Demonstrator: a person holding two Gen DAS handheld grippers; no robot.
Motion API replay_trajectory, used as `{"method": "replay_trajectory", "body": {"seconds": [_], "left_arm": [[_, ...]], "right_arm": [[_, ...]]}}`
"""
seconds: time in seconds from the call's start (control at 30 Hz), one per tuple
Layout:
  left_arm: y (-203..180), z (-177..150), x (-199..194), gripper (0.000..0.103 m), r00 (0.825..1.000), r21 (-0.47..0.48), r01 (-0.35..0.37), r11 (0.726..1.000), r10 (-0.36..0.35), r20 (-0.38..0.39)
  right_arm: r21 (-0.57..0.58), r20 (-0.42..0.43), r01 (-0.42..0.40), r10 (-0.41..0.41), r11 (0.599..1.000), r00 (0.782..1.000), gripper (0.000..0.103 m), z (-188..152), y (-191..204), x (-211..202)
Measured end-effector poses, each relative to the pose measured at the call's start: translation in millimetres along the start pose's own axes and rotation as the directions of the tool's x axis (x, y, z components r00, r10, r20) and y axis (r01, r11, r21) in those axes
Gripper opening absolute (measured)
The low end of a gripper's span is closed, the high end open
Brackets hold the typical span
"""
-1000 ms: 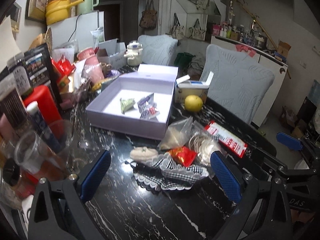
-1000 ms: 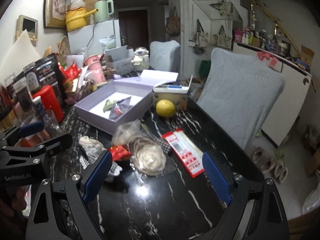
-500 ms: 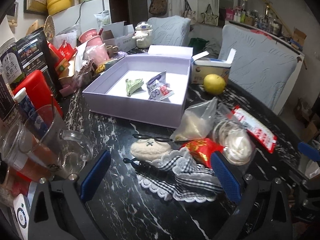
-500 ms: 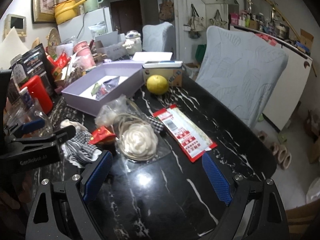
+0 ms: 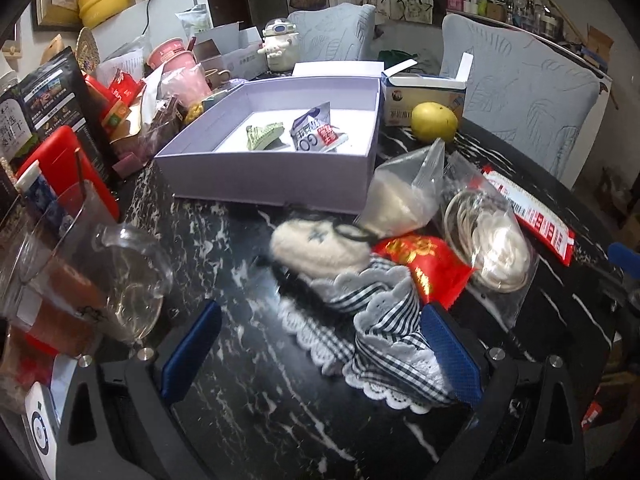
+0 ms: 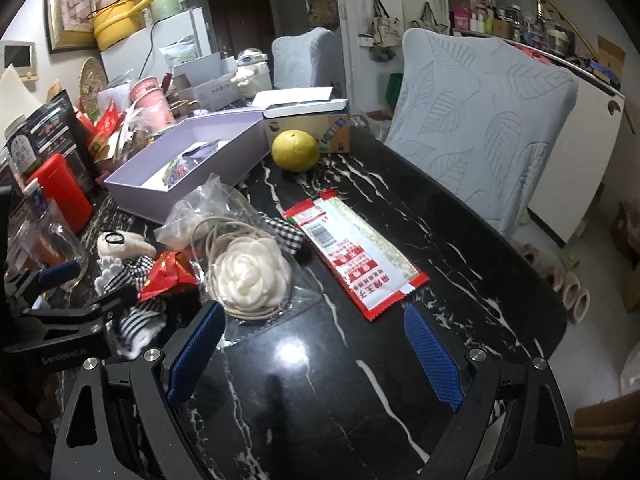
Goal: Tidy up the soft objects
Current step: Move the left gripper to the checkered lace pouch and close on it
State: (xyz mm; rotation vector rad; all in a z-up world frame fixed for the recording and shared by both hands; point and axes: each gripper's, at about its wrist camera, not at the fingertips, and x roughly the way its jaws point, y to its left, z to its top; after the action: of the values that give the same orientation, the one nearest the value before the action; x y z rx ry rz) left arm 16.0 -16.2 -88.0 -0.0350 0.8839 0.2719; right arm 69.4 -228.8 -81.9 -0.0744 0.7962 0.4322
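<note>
Heaped near the middle of the black marbled surface (image 5: 248, 432), toward its near edge: a black-and-white gingham cloth with scalloped lace trim (image 5: 384, 344), a cream plush piece (image 5: 316, 244) lying against the cloth's far side, a red foil packet (image 5: 424, 264) resting on the cloth's right part. Just right of that, a clear bag holding a white fabric rose and coiled cord (image 6: 250, 274); behind it, a second clear bag with pale filling (image 5: 400, 196) leaning on the front wall of the lavender box (image 5: 264, 184). Inside the box, toward its far side, a green folded item (image 5: 264, 136) and a printed silver pouch (image 5: 316, 132), side by side. Further right, flat on the surface, a long red-and-white packet (image 6: 352, 256). Beyond the box's right corner, a yellow citrus fruit (image 6: 296, 150) just in front of a small carton (image 6: 308, 124). Along the left edge, a glass pitcher (image 5: 128, 280), a red container (image 5: 68, 168) and a crowd of packets and cups.

Left hand-held gripper (image 5: 320, 354) over the near edge, jaws spread wide, nothing clamped; right blue pad touching or overlapping the gingham cloth's near end, cannot tell which. Right hand-held gripper (image 6: 316, 354) likewise wide open and empty, above bare surface just short of the rose bag and the red-and-white packet.
</note>
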Motion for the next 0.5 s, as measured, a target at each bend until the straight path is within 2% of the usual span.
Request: {"method": "replay_trajectory", "body": {"seconds": [0.23,0.43,0.5], "left_arm": [[17.2,-5.3,-14.9,0.102,1.000,-0.018,0.007,1.000,-0.007,0.013],[21.9,5.7,-16.7,0.101,0.995,-0.067,0.100,0.993,-0.098,0.033],[16.5,9.7,-10.6,0.101,0.995,-0.061,0.102,0.993,-0.101,0.023]], "right_arm": [[-0.003,-0.005,-0.007,0.007,1.000,1.000,0.092,-0.1,-0.8,2.1],[-0.004,-0.010,-0.016,0.016,1.000,1.000,0.092,2.2,0.6,6.3],[-0.007,-0.012,-0.014,0.014,1.000,1.000,0.092,3.3,0.7,7.6]]}}
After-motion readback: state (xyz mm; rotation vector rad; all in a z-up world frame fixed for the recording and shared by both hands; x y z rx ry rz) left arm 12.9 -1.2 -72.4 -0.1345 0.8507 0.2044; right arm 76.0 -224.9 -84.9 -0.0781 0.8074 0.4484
